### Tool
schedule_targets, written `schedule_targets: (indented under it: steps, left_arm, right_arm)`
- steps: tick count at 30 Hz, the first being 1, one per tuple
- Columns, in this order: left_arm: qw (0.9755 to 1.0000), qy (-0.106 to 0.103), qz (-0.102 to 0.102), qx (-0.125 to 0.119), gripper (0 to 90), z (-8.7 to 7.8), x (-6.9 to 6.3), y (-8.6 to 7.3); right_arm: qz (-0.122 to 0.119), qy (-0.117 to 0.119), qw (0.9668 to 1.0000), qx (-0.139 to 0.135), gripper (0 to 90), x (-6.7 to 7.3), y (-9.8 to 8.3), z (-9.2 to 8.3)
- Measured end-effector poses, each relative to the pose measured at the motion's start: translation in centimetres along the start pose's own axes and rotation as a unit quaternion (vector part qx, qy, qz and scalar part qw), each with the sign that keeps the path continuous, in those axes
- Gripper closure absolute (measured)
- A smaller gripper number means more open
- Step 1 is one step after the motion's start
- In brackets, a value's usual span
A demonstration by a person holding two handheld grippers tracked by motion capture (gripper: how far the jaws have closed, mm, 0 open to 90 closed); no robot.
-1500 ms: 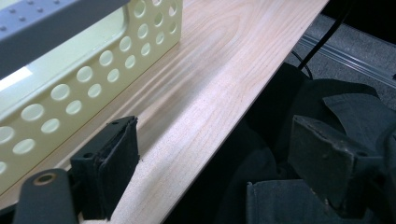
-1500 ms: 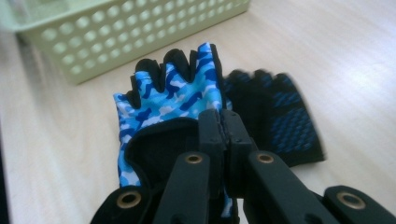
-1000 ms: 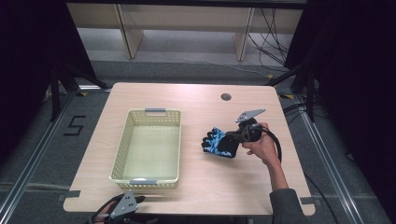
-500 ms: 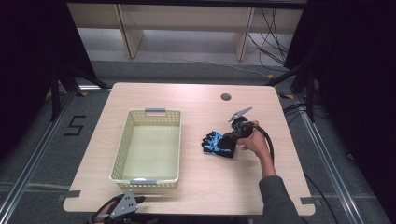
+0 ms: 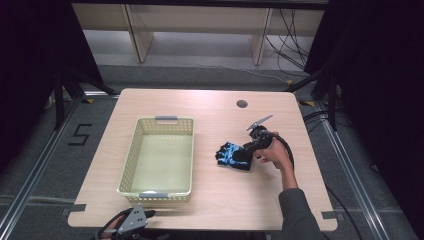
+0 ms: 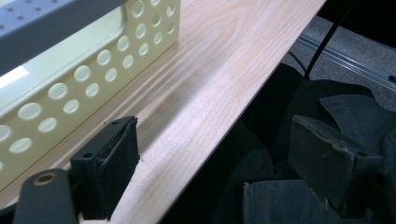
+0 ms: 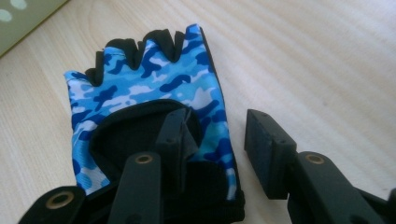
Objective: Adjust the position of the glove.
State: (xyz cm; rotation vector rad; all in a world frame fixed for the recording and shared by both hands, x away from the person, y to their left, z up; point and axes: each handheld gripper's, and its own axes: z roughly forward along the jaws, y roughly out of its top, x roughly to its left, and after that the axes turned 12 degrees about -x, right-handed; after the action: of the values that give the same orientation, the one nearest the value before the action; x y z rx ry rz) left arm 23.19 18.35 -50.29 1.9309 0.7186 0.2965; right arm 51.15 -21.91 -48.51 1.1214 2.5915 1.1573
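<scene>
Glove down, jaws parting: my right gripper (image 5: 244, 151) sits low over the blue-camo fingerless glove (image 5: 231, 154), which lies flat on the worktop (image 5: 210, 107) just right of the yellow basket (image 5: 131, 165), apart from it. In the right gripper view the jaws have just been opening; one pad (image 7: 177, 135) rests on the black cuff area, the other stands off to the side over bare wood, so nothing is pinched. My read: the glove (image 7: 154, 100) was set here to lie flat, w/ the basket close by as the likely drop spot.

Glove's long axis runs cuff to finger stubs: cuff toward the gripper, stubs pointing toward the basket. Camo side up, not folded as far as I can see.

Left gripper (image 5: 134, 220) waits at the worktop's near edge, below the basket's near wall (image 6: 88, 77). Its jaws are wide apart, holding nothing, parked there, I'd judge, to stay clear of the right hand's work.
</scene>
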Motion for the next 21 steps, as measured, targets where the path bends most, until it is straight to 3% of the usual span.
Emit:
schedule_targets:
  steps: [6, 7, 8, 11, 12, 16, 18, 19, 20, 21]
  left_arm:
    - [0.9999, 0.002, 0.009, 0.009, 15.8, -0.08, 0.12, 0.05]
    - [0.9999, -0.001, 0.011, 0.007, 15.8, -0.09, 0.12, 0.06]
    - [0.9994, -0.005, 0.03, 0.014, 15.8, -0.22, 0.31, 0.15]
    - [0.9997, -0.008, 0.022, 0.009, 15.8, -0.15, 0.21, 0.15]
    - [0.9999, 0.001, 0.013, 0.006, 15.8, -0.06, 0.04, 0.04]
    - [0.9996, -0.006, 0.026, 0.013, 16.1, -0.24, 0.28, 0.18]
    - [1.0, 0.007, 0.005, 0.001, 16.1, -0.03, 0.05, 0.03]
    - [1.0, -0.001, -0.002, -0.002, 16.1, -0.09, 0.04, 0.05]
    - [0.9999, -0.004, 0.013, 0.003, 16.1, -0.2, 0.2, 0.16]
    - [1.0, 0.0, -0.001, 0.002, 16.1, -0.11, 0.06, 0.06]
  right_arm:
    - [0.006, 0.005, 1.0, 0.006, 65.3, 0.14, -0.22, 0.4]
    - [0.014, 0.006, 0.9999, 0.005, 66.1, 0.17, -0.3, 0.46]
    - [0.037, 0.01, 0.9992, 0.011, 67.9, 0.28, -0.39, 0.38]
    - [0.033, 0.018, 0.9993, 0.001, 69.8, -0.11, -0.56, 0.6]
    - [0.042, 0.018, 0.999, -0.001, 70.7, -0.06, -0.65, 0.42]
    - [0.059, 0.031, 0.9977, 0.008, 74.5, 0.28, -0.71, 0.44]
    - [0.061, 0.026, 0.9978, -0.007, 82.4, 0.17, -0.94, 0.23]
    - [0.06, 0.018, 0.998, -0.008, 83.0, 0.26, -1.04, -0.02]
    - [0.059, 0.023, 0.9979, -0.01, 83.3, 0.43, -1.1, -0.23]
    - [0.054, 0.02, 0.9982, -0.016, 83.5, 0.55, -1.18, -0.29]
